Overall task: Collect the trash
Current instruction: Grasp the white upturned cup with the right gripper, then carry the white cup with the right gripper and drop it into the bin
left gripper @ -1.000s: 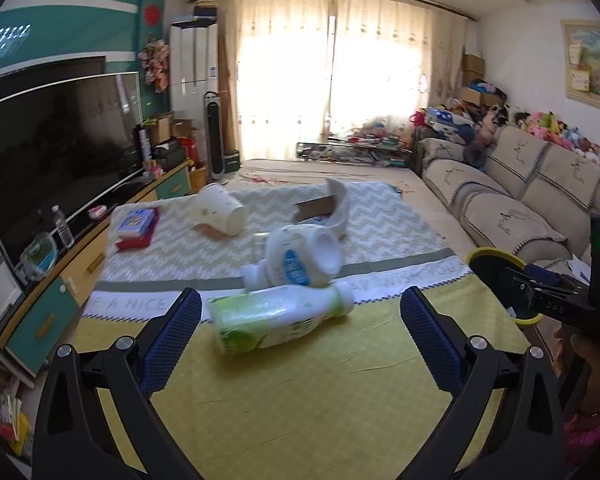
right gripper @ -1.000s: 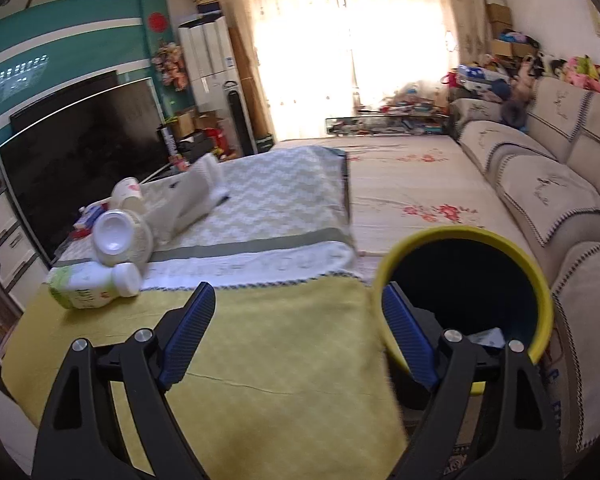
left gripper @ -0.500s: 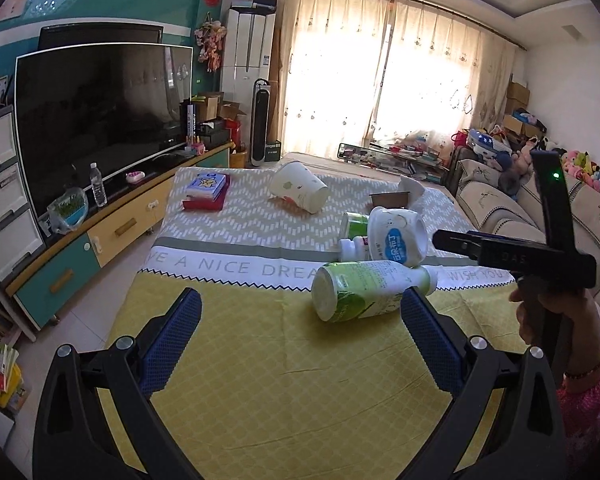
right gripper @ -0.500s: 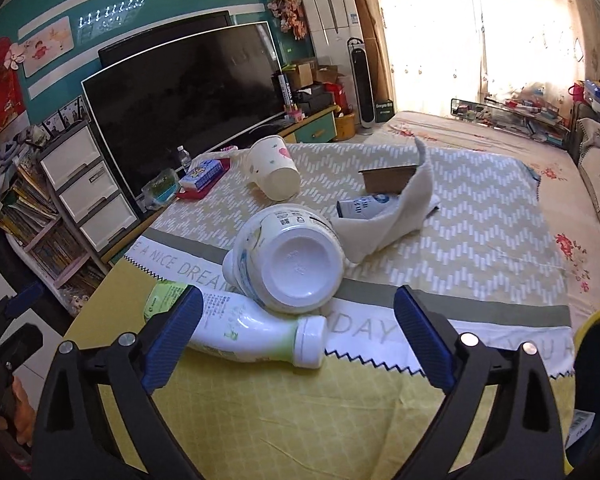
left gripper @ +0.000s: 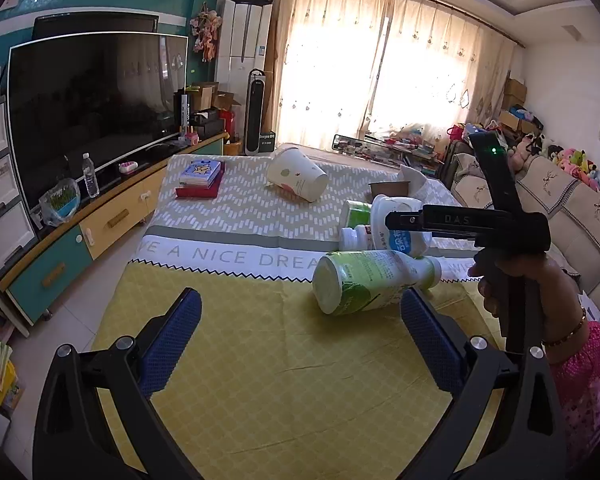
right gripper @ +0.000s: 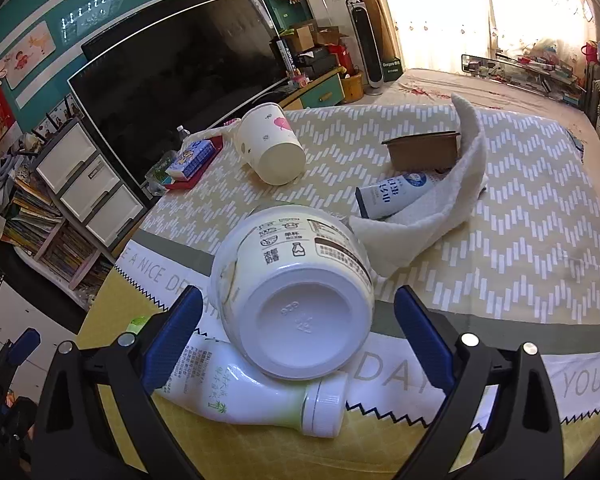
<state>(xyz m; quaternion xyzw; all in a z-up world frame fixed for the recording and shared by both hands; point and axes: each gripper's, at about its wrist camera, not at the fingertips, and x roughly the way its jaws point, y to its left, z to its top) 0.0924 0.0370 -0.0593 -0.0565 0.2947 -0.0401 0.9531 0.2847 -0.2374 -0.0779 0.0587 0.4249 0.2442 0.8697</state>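
Note:
A green-and-white bottle point(left gripper: 370, 286) lies on its side on the yellow cloth; it also shows in the right wrist view point(right gripper: 256, 394). A fat white bottle point(right gripper: 296, 300) lies on its side against it, base toward my right gripper point(right gripper: 298, 328), which is open with its fingers on either side of that base. The white bottle also shows in the left wrist view point(left gripper: 396, 228). A paper cup point(right gripper: 270, 148) lies tipped over farther back. My left gripper point(left gripper: 300, 338) is open and empty above the yellow cloth, left of the green bottle.
A brown tray point(right gripper: 422, 152), a white cloth point(right gripper: 432, 208) and a small blue-and-white tube point(right gripper: 392, 196) lie behind the bottles. Books point(left gripper: 202, 178) sit at the far left corner. A TV point(left gripper: 88, 112) on a cabinet stands left, a sofa point(left gripper: 572, 216) right.
My right gripper has moved in close to the white bottle, its fingers now flanking the base. The left gripper's view has shifted slightly left and stays back from the bottles.

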